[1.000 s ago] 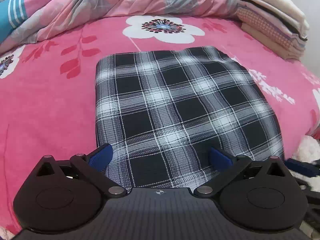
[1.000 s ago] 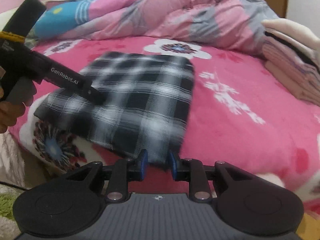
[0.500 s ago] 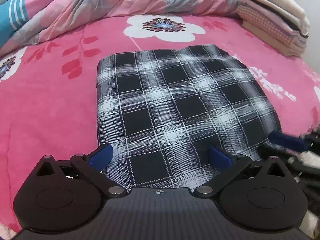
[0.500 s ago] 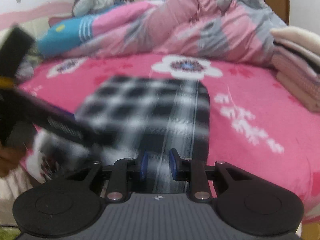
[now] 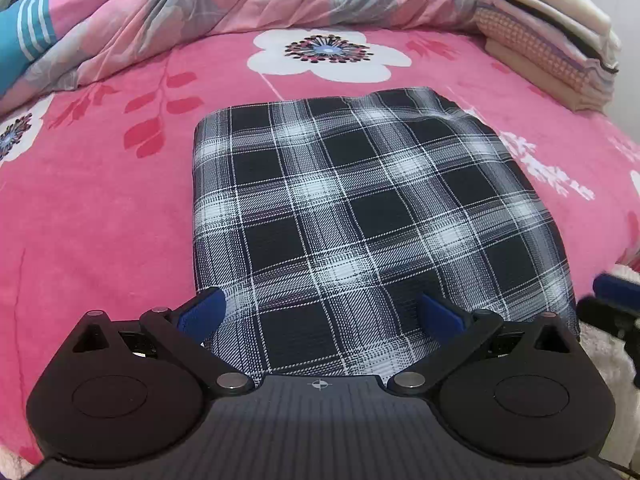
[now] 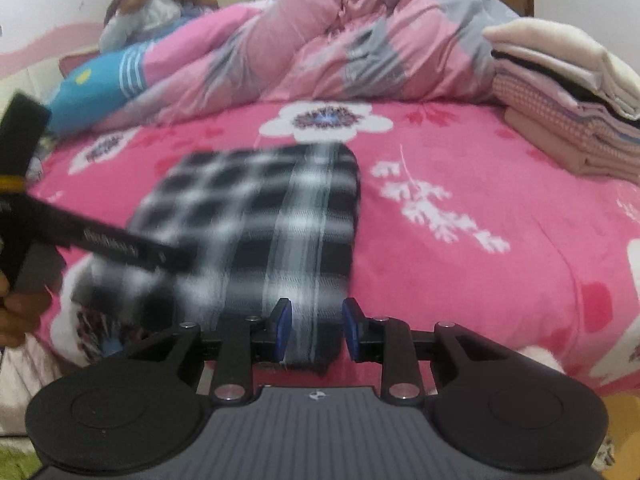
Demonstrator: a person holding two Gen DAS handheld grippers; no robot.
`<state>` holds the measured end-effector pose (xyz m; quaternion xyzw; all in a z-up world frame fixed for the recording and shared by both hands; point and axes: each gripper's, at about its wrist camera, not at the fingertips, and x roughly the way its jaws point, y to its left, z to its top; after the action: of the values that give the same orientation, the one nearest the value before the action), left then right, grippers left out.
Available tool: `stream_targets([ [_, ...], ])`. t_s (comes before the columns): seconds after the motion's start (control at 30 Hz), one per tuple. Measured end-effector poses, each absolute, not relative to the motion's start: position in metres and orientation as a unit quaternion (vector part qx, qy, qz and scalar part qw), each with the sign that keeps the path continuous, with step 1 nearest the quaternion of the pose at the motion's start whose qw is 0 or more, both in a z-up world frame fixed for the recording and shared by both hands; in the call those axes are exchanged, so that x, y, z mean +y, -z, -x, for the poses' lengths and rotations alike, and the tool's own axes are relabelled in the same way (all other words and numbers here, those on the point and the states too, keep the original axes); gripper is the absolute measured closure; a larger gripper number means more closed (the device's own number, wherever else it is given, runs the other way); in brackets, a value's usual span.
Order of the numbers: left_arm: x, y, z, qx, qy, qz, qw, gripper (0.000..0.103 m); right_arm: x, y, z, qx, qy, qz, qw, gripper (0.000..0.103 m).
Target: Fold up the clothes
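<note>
Item: plaid garment (image 5: 360, 216), black and white check, folded to a compact rectangle, lying flat on the pink floral bed cover (image 5: 100, 208) near the bed's front edge.

Left gripper (image 5: 320, 312): jaws spread wide, released, poised over the garment's near edge; nothing is pinched between them.

Right gripper (image 6: 314, 328): jaws part-open at the garment's near right corner. A strip of the cloth lies between them, but the pads do not appear to press it; the view is motion-blurred. They have just been opening.

Also present: stack of folded clothes (image 5: 548, 36) at the far right of the bed; rumpled quilt (image 5: 240, 4) along the back; a person (image 6: 156, 12) seated beyond it.

Step in hand, as judged: the fold on this garment looks finished, and the right gripper is letting go of the corner it set down.

Next move calls for: clearing both grippers without dragging the cloth, then either smoothing it or carrying it to the stack, which would need a grip on both near corners.

Change from earlier frame: the right jaws stand wider apart, and the garment lies further under them; the left view is nearly unchanged.
</note>
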<state>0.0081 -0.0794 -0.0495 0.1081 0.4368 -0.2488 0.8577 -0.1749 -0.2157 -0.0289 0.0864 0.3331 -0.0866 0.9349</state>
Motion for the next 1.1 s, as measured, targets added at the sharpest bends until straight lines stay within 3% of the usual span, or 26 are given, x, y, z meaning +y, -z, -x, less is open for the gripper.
stream_targets([
  [0.2, -0.046, 0.050, 0.027, 0.413, 0.303, -0.124, 0.850, 0.000, -0.216, 0.022, 0.164, 0.313, 0.071, -0.103, 0.942, 0.071],
  [0.37, 0.006, 0.084, 0.069, 0.496, 0.365, -0.118, 0.779, 0.002, -0.219, 0.025, 0.165, 0.316, 0.067, -0.117, 0.939, 0.071],
  [0.53, 0.030, 0.069, 0.069, 0.453, 0.328, -0.067, 0.826, 0.003, -0.228, 0.032, 0.170, 0.316, 0.061, -0.167, 0.932, 0.070],
  [0.7, 0.026, 0.047, 0.049, 0.394, 0.313, -0.017, 0.864, 0.003, -0.250, 0.034, 0.180, 0.296, 0.069, -0.249, 0.920, 0.058],
  [0.8, 0.018, 0.044, 0.039, 0.385, 0.317, -0.009, 0.867, 0.003, -0.267, 0.032, 0.195, 0.270, 0.088, -0.288, 0.914, 0.037],
  [0.9, 0.016, 0.053, 0.027, 0.398, 0.318, 0.011, 0.860, 0.009, -0.279, 0.033, 0.209, 0.247, 0.093, -0.313, 0.912, 0.034],
  [1.0, 0.020, 0.063, 0.018, 0.419, 0.303, 0.034, 0.855, 0.030, -0.285, 0.038, 0.215, 0.243, 0.092, -0.322, 0.910, 0.034],
  [1.1, 0.029, 0.067, 0.014, 0.421, 0.290, 0.063, 0.857, 0.037, -0.282, 0.037, 0.206, 0.241, 0.068, -0.317, 0.915, 0.034],
])
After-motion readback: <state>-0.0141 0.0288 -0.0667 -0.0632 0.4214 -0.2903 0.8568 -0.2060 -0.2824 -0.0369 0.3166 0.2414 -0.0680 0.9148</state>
